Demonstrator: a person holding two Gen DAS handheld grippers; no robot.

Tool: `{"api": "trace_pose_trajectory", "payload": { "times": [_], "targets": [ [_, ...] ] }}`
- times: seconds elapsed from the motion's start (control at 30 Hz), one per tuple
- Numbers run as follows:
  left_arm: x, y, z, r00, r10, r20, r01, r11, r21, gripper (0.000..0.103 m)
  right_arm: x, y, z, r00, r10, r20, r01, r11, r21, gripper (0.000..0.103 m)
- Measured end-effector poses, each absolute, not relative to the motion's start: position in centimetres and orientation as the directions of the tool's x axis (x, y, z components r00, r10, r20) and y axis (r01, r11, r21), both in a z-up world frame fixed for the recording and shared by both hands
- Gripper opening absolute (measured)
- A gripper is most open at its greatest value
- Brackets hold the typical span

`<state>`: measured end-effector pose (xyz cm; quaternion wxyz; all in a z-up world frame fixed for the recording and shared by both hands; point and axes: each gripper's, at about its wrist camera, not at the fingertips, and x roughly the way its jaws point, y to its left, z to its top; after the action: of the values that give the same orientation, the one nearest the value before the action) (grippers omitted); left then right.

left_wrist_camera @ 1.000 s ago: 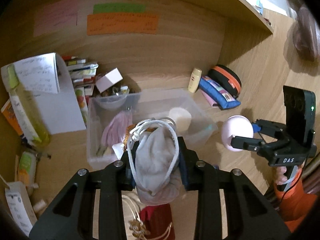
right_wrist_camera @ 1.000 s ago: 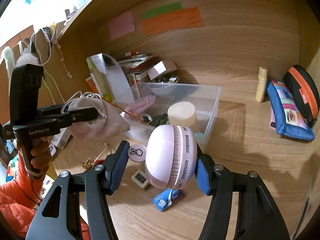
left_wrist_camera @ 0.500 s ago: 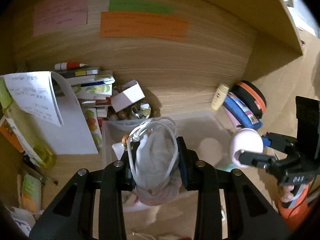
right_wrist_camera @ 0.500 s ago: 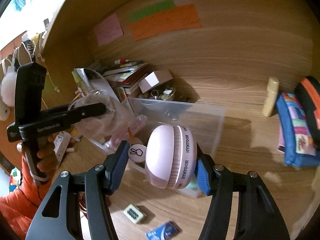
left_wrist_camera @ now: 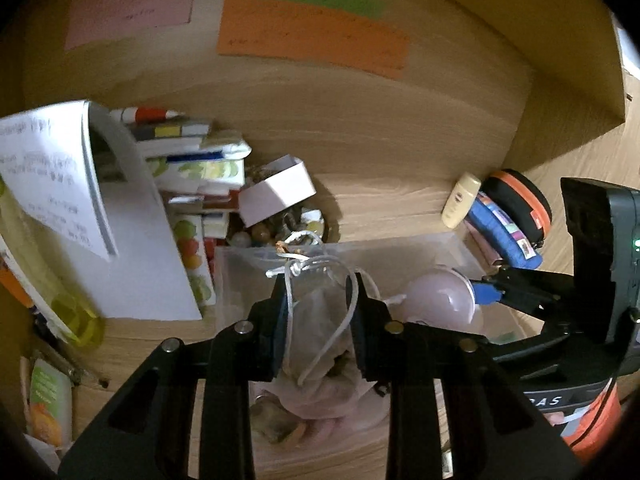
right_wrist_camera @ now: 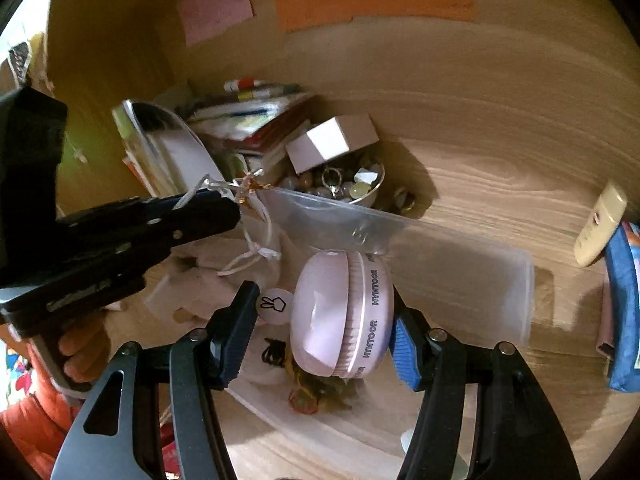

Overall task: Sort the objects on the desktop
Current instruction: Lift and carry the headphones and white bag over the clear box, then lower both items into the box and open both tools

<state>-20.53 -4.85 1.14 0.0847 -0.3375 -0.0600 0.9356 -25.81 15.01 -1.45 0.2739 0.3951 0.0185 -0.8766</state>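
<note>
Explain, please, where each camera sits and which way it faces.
Left wrist view: on the left hand-held gripper, looking down its fingers at the grey drawstring fabric pouch.
Right wrist view: on the right hand-held gripper, facing the round pink plastic case; a hand shows.
Both views share the clear plastic storage box and both grippers.

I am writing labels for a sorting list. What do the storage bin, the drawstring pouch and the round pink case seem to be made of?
Storage bin: translucent frosted plastic, probably; the contents show dimly through its wall.
Drawstring pouch: thin sheer fabric, likely gauze; it wrinkles, and it has a white cord.
Round pink case: hard glossy plastic, it seems; smooth shell with a highlight, printed lettering on its rim.
</note>
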Motion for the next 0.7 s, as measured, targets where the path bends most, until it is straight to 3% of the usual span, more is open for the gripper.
{"api": "trace_pose_trajectory", "payload": {
  "times": [0.33, 0.47, 0.6, 0.7],
  "targets": [
    [-21.3, -6.2, -0.4, -0.736, 0.154, -0.659, -0.054, -0.984, -0.169, 0.028, -26.4, 13.5, -2.6, -0.578, -0.387, -0.719, 0.474, -0.876, 0.090, 0.057],
    [-21.2, -6.2, -0.4, -0.739, 0.153, -0.656, -0.058, -0.985, -0.164, 0.041, -26.3, 13.2, -2.6, -0.595, -0.364, -0.717, 0.468, -0.882, 0.060, 0.057],
    [-21.0, -5.7, -0.3, -0.743, 0.149, -0.653, -0.075, -0.987, -0.140, 0.043, -26.2, 13.2, -2.6, -0.603, -0.361, -0.712, 0.463, -0.885, 0.056, 0.057],
    [-20.7, -5.5, -0.1, -0.750, 0.149, -0.645, -0.082, -0.988, -0.133, 0.053, -26.2, 13.2, -2.7, -0.610, -0.361, -0.705, 0.465, -0.884, 0.051, 0.057]
  ]
}}
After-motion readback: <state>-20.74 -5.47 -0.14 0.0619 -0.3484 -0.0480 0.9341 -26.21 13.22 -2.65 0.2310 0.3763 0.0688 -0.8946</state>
